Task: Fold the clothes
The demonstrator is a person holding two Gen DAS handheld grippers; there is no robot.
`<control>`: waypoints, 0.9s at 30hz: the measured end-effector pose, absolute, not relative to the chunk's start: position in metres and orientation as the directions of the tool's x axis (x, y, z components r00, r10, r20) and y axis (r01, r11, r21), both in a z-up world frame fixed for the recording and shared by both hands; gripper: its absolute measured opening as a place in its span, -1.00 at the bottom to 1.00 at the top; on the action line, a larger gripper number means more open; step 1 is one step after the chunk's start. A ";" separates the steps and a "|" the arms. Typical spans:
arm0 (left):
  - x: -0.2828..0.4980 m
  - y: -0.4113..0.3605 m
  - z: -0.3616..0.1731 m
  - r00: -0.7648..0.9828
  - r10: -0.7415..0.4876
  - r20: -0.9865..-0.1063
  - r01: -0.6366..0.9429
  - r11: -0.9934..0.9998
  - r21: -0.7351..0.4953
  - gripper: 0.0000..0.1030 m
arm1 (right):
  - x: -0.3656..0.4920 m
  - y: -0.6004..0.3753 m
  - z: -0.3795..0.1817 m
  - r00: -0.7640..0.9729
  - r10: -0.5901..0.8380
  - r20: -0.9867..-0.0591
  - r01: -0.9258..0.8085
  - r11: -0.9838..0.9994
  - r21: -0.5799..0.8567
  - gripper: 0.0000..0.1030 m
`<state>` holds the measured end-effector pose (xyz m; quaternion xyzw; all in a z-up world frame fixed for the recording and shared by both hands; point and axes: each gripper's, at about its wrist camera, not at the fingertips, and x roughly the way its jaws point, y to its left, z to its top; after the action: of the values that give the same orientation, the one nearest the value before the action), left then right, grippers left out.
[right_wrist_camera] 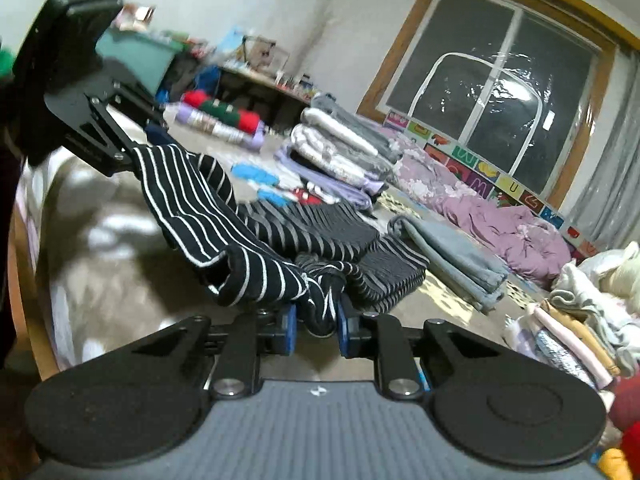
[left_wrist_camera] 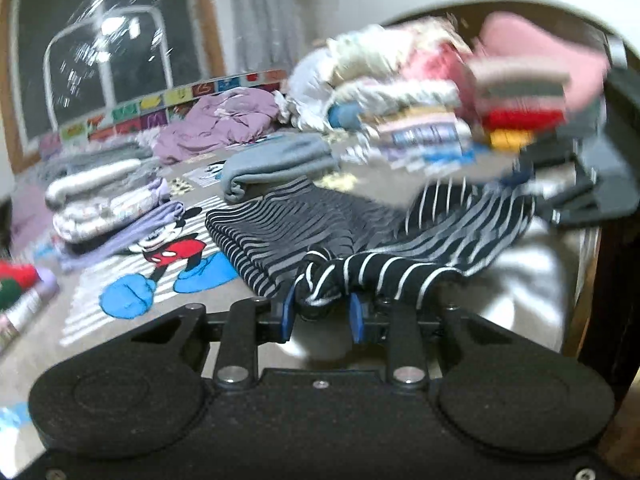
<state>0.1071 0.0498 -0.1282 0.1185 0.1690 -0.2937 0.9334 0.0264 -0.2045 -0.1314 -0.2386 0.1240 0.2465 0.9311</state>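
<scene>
A black garment with thin white stripes [left_wrist_camera: 384, 270] hangs stretched between my two grippers, its far part lying on the mat. My left gripper [left_wrist_camera: 322, 314] is shut on a bunched edge of it. My right gripper [right_wrist_camera: 316, 320] is shut on another bunched edge of the striped garment [right_wrist_camera: 200, 204]. The left gripper [right_wrist_camera: 132, 160] shows at the upper left of the right wrist view, holding the other end. The right gripper's body [left_wrist_camera: 608, 168] shows blurred at the right edge of the left wrist view.
A Mickey Mouse mat [left_wrist_camera: 168, 252] covers the floor. On it lie a folded grey garment [left_wrist_camera: 276, 164], a stack of folded pale clothes [left_wrist_camera: 104, 204], a crumpled purple garment [left_wrist_camera: 216, 124] and a tall pile of mixed clothes [left_wrist_camera: 420, 108]. A window [right_wrist_camera: 492, 80] is behind.
</scene>
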 end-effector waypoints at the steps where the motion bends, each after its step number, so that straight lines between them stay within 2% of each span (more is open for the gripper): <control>1: 0.113 0.051 -0.126 0.765 -0.520 -0.381 0.589 0.804 0.086 -0.49 | 0.031 -0.208 -0.130 0.841 0.414 -0.348 -0.527 0.773 -0.353 -0.59; 11: 0.195 0.069 -0.129 0.694 -0.613 -0.376 0.529 0.790 -0.311 -0.51 | 0.112 -0.254 -0.123 0.814 0.500 -0.296 -0.507 0.860 0.061 -0.59; 19: 0.235 0.075 -0.139 0.636 -0.656 -0.406 0.464 0.745 -0.479 -0.51 | 0.189 -0.271 -0.141 0.763 0.573 -0.299 -0.457 0.805 0.378 -0.59; 20: 0.238 0.076 -0.140 0.630 -0.662 -0.407 0.456 0.739 -0.496 -0.51 | 0.197 -0.274 -0.144 0.749 0.586 -0.309 -0.441 0.790 0.426 -0.54; 23: 0.247 0.079 -0.144 0.613 -0.677 -0.407 0.431 0.718 -0.546 -0.50 | 0.199 -0.279 -0.148 0.738 0.600 -0.310 -0.430 0.772 0.468 -0.37; 25: 0.249 0.082 -0.143 0.620 -0.681 -0.390 0.429 0.710 -0.558 -0.57 | 0.199 -0.281 -0.149 0.735 0.608 -0.301 -0.443 0.766 0.466 -0.37; 27: 0.247 0.086 -0.138 0.635 -0.686 -0.356 0.437 0.699 -0.567 -0.67 | 0.199 -0.282 -0.150 0.726 0.629 -0.277 -0.471 0.749 0.467 -0.61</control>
<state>0.2474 0.0864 -0.1378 -0.2199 0.2832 -0.3200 0.8770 0.1989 -0.2822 -0.1496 0.1854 0.2136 0.3020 0.9104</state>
